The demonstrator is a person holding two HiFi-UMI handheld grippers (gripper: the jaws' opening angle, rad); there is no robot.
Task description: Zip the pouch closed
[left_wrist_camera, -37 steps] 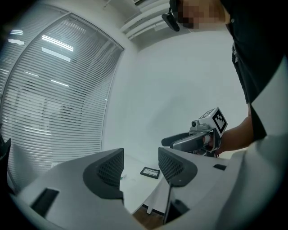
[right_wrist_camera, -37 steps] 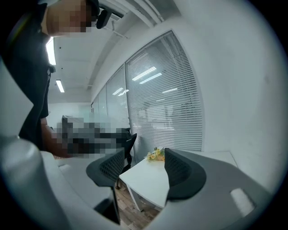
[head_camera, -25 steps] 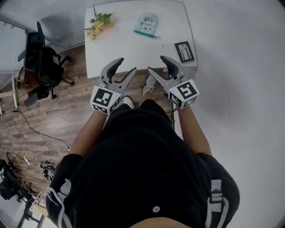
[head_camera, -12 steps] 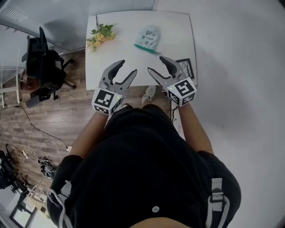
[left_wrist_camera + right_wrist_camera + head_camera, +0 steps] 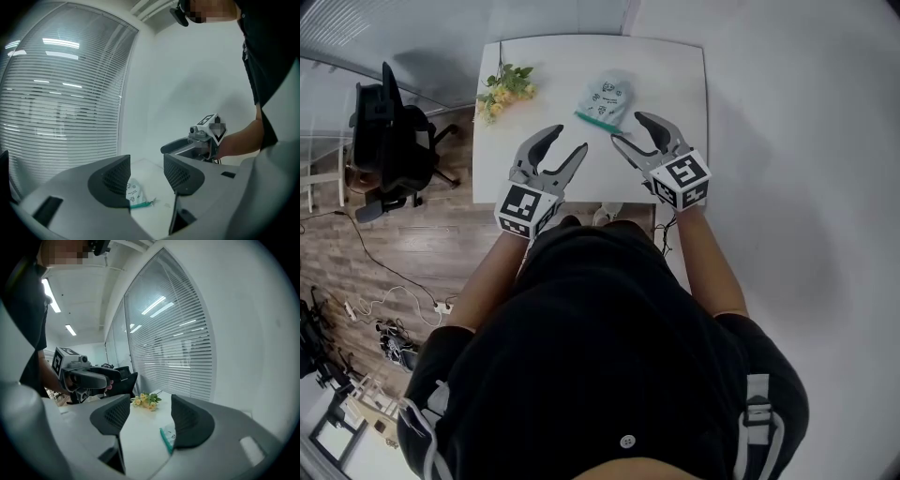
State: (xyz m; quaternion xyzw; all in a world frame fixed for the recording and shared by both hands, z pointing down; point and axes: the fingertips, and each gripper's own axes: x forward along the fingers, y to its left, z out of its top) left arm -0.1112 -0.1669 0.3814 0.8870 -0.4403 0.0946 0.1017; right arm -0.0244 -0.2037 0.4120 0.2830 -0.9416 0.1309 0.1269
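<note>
both the left claw [image 5: 566, 141] and right claw [image 5: 628, 129] stand open and empty, just short of the pouch [image 5: 607, 97]; it lies flat on the bench [image 5: 544, 89], green zip edge [image 5: 598, 121] nearest; best pin one end of that edge, then pinch the small pull squarely

The person wears a black short-sleeved top [image 5: 609, 356] with grey-and-white straps [image 5: 756, 412] at both sides. The left gripper [image 5: 566, 141] and right gripper [image 5: 630, 129] are grey. Each ends in a white cube [image 5: 523, 208] with black square markers, and the fingers [image 5: 112, 180] have dark meshed pads.
</note>
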